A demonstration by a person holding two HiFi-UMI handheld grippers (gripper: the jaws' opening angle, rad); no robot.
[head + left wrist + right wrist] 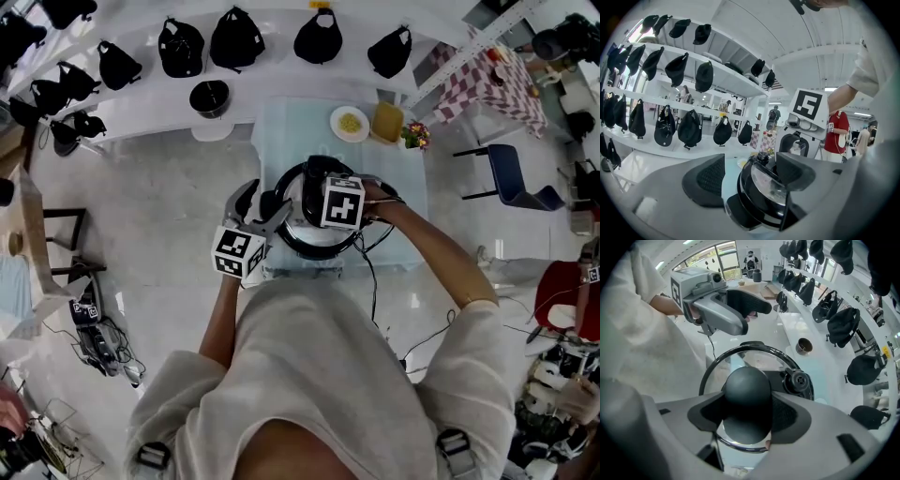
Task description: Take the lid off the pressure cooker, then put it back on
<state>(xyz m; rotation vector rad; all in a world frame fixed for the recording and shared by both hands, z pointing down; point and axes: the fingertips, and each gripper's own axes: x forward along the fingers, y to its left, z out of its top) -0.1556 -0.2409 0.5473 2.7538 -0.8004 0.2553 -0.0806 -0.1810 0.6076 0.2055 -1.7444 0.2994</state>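
Note:
The pressure cooker [314, 242] stands on a small table with a pale blue cloth [281, 131]. Its glass lid [754, 359] sits on the pot, with a black round knob [746, 394] and a valve [799, 379]. My right gripper [747, 416] points steeply down over the lid, its pads closed against both sides of the knob; in the head view it [330, 192] hides the lid's middle. My left gripper [262, 208] is open at the cooker's left side. In the left gripper view [752, 176] the cooker's rim and side handle [740, 213] lie between its spread jaws, untouched.
A plate of yellow food [350, 123], a yellow box [387, 120] and small flowers [413, 135] sit at the table's far end. A black bowl [209, 97] and black bags [178, 47] fill the curved white shelf behind. A cable [372, 277] hangs off the table's near edge.

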